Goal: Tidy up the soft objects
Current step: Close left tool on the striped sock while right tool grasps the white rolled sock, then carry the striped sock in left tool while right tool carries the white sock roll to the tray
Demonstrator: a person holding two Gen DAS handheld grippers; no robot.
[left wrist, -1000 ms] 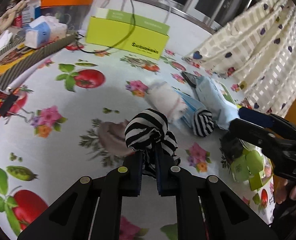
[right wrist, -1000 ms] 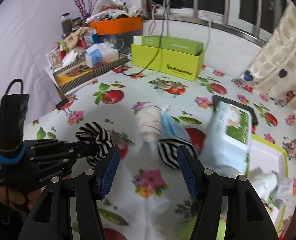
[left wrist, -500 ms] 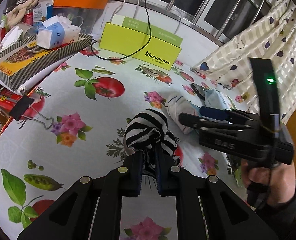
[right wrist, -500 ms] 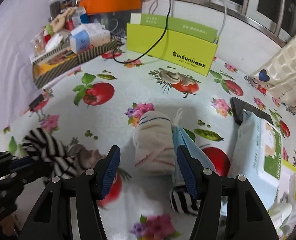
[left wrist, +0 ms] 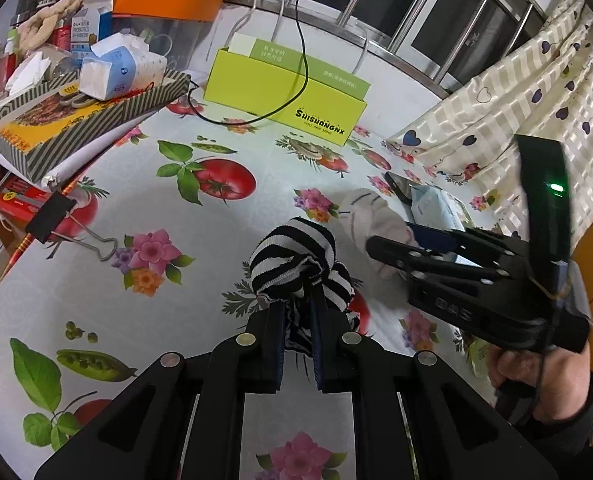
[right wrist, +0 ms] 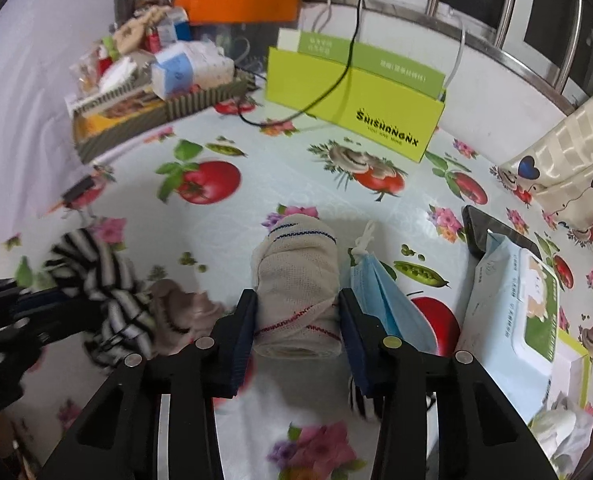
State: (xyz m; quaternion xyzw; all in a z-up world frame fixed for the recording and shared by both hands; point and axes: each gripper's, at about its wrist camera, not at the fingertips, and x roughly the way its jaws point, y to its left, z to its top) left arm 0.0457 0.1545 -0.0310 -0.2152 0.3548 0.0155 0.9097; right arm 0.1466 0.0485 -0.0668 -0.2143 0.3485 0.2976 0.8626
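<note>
A table covered in a cloth (left wrist: 96,280) printed with tomatoes and flowers. The left gripper (left wrist: 298,320) has its fingers drawn narrow, pinching a black-and-white striped sock (left wrist: 296,260) bundled into a ball, held near the table's middle. Just to its right, the right gripper (right wrist: 298,320) has its fingers set wide on either side of a rolled beige sock (right wrist: 296,280) lying on the cloth. A blue face mask (right wrist: 380,292) lies just beside that roll, and a pack of wipes (right wrist: 512,308) farther right.
</note>
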